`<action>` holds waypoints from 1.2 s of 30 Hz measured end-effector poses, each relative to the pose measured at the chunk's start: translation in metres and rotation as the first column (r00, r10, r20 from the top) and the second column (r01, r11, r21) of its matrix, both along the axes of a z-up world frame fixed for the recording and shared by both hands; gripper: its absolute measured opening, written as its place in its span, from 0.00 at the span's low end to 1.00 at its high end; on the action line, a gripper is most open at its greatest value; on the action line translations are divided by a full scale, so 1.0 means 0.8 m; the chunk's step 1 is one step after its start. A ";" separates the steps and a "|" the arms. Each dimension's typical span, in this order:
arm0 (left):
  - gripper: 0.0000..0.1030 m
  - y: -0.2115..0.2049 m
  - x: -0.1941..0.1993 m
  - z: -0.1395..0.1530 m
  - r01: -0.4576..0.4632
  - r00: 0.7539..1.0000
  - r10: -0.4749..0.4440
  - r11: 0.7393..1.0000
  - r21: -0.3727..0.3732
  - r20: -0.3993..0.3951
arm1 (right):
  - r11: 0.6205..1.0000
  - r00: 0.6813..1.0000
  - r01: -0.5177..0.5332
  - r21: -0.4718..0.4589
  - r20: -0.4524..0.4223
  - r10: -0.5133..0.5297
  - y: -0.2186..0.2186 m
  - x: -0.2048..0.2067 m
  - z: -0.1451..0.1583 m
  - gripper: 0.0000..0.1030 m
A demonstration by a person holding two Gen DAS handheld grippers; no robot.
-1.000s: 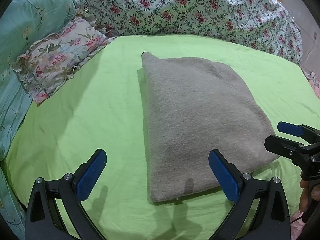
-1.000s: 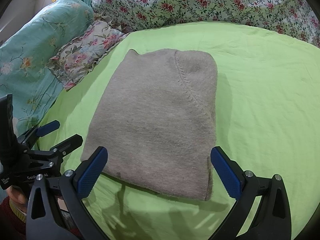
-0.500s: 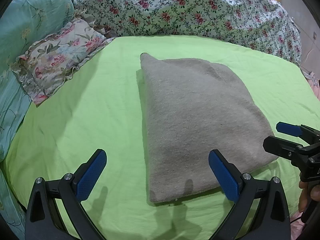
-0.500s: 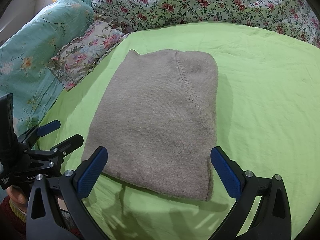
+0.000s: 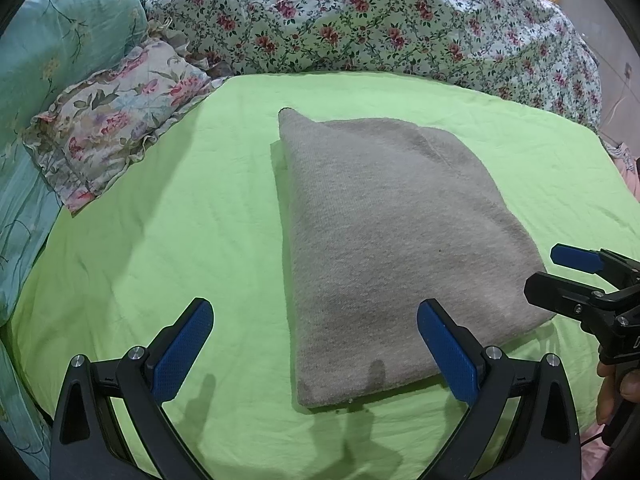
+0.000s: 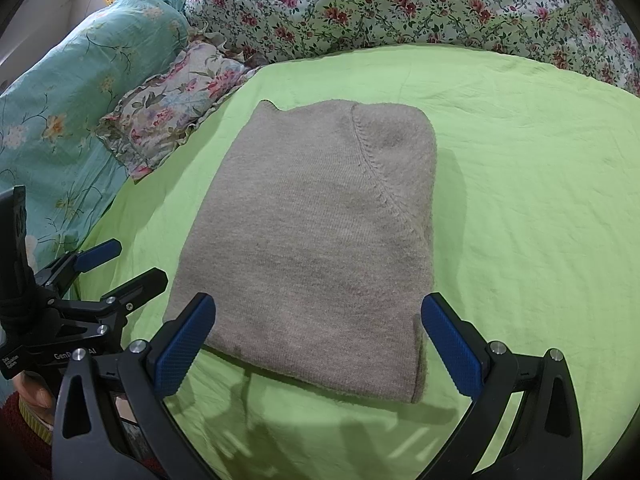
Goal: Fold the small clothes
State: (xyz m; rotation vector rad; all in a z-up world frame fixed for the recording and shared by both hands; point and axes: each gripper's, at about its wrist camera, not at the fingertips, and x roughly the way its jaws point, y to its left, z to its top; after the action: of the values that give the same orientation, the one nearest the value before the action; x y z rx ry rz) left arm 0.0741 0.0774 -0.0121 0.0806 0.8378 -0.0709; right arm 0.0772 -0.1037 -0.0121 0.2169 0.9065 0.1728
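Observation:
A grey knit garment lies folded into a flat rectangle on the green sheet; it also shows in the right wrist view. My left gripper is open and empty, hovering just short of the garment's near left corner. My right gripper is open and empty above the garment's near edge. Each gripper shows in the other's view: the right one at the garment's right corner, the left one at its left side. Both hold nothing.
A floral ruffled pillow lies at the left of the sheet. A teal floral quilt is further left. A white flowered duvet is heaped along the back. The sheet's right edge drops off.
Almost nothing has moved. The left wrist view has drifted slightly, so the garment sits a touch lower and nearer. Both grippers stay open and empty.

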 end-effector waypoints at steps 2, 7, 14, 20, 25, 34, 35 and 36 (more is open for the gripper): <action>0.99 0.000 -0.001 0.000 -0.001 1.000 0.001 1.000 -0.001 0.000 | 1.000 1.000 0.000 0.000 0.000 0.000 0.001 0.001 0.001 1.00; 0.99 0.000 -0.001 0.000 -0.001 1.000 0.001 1.000 -0.001 0.000 | 1.000 1.000 -0.001 0.000 0.000 0.001 0.001 0.001 0.000 1.00; 0.99 -0.003 0.000 0.001 0.002 1.000 -0.002 1.000 -0.003 -0.002 | 1.000 1.000 0.000 -0.002 0.000 0.000 0.002 0.001 0.001 1.00; 0.99 -0.002 0.001 0.001 0.005 1.000 -0.005 1.000 -0.003 -0.001 | 1.000 1.000 0.003 0.001 -0.001 -0.003 0.003 0.001 0.000 1.00; 0.99 -0.003 0.001 0.001 0.005 1.000 -0.005 1.000 -0.005 -0.001 | 1.000 1.000 0.003 0.000 0.000 -0.003 0.003 0.001 0.000 1.00; 0.99 -0.003 0.002 0.001 0.006 1.000 -0.006 1.000 -0.006 -0.001 | 1.000 1.000 0.003 0.001 0.000 -0.003 0.002 0.001 0.000 1.00; 0.99 -0.002 0.001 0.001 0.005 1.000 -0.005 1.000 -0.007 -0.001 | 1.000 1.000 0.002 0.001 0.001 -0.002 0.002 0.001 0.000 1.00; 0.99 -0.002 0.001 0.001 0.006 1.000 -0.006 1.000 -0.007 -0.001 | 1.000 1.000 0.003 0.000 0.000 -0.003 0.002 0.001 0.000 1.00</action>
State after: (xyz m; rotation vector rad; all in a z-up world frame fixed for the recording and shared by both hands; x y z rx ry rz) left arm 0.0752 0.0755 -0.0116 0.0764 0.8388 -0.0794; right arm 0.0776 -0.1021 -0.0119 0.2182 0.9057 0.1706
